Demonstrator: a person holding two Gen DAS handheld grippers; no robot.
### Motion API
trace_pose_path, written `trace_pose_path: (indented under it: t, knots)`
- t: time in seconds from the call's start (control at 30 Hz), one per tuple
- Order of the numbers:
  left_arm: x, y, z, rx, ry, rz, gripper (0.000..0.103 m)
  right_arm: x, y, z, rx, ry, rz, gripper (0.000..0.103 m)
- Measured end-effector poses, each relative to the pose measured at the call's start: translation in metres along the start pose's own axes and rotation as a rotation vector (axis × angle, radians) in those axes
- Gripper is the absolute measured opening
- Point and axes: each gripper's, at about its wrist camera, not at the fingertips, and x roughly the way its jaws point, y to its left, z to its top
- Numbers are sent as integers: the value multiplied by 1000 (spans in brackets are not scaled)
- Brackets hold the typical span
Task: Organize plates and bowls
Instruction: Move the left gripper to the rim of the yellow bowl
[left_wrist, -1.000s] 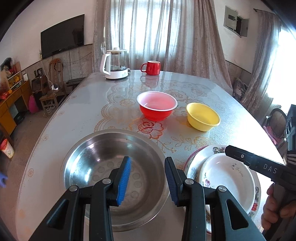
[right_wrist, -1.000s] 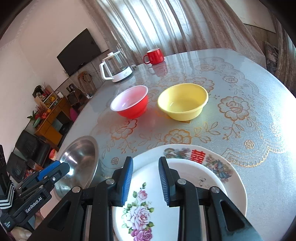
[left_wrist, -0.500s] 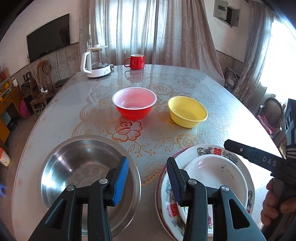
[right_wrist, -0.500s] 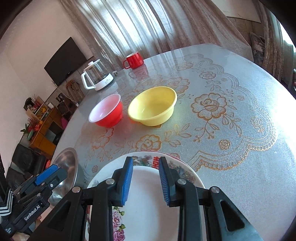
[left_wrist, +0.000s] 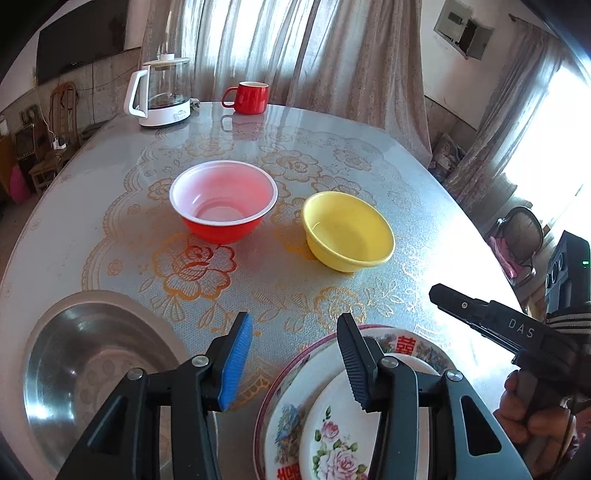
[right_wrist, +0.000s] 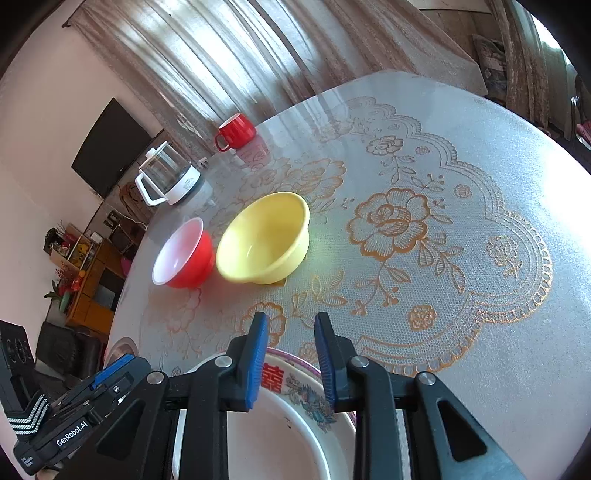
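Observation:
A red bowl (left_wrist: 223, 201) and a yellow bowl (left_wrist: 348, 230) stand side by side mid-table; both also show in the right wrist view, red bowl (right_wrist: 183, 258) and yellow bowl (right_wrist: 264, 238). A steel basin (left_wrist: 88, 369) sits at the near left. A small white floral plate (left_wrist: 332, 435) lies on a larger patterned plate (left_wrist: 406, 345) at the near right. My left gripper (left_wrist: 293, 362) is open and empty above the table between basin and plates. My right gripper (right_wrist: 290, 354) is open and empty over the far rim of the stacked plates (right_wrist: 295, 387).
A glass kettle (left_wrist: 160, 94) and a red mug (left_wrist: 249, 96) stand at the table's far edge (left_wrist: 332, 118). Curtains hang behind. A chair (left_wrist: 521, 236) stands off the right side. The lace-patterned tabletop stretches right of the yellow bowl (right_wrist: 443, 240).
My left gripper has swung right, from over the steel basin to the gap between basin and plates. My right gripper has moved forward toward the plates' far rim.

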Motion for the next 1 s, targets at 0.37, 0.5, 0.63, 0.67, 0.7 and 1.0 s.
trace_pose_path:
  t: [0.37, 0.5, 0.63, 0.67, 0.7, 1.0]
  knots:
    - [55, -15, 56, -47, 56, -31, 39, 46, 0, 53, 42, 23, -43, 25]
    - [72, -15, 62, -61, 78, -37, 39, 59, -4, 63, 61, 34, -60, 25]
    - [82, -14, 65, -78, 83, -58, 39, 70, -6, 67, 69, 49, -60, 26]
    - [84, -14, 66, -84, 85, -65, 39, 72, -6, 67, 63, 53, -60, 26]
    - [87, -15, 67, -84, 87, -68, 39, 75, -5, 68, 58, 58, -61, 26]
    - [97, -16, 68, -81, 94, -71, 37, 91, -3, 67, 32, 88, -53, 18]
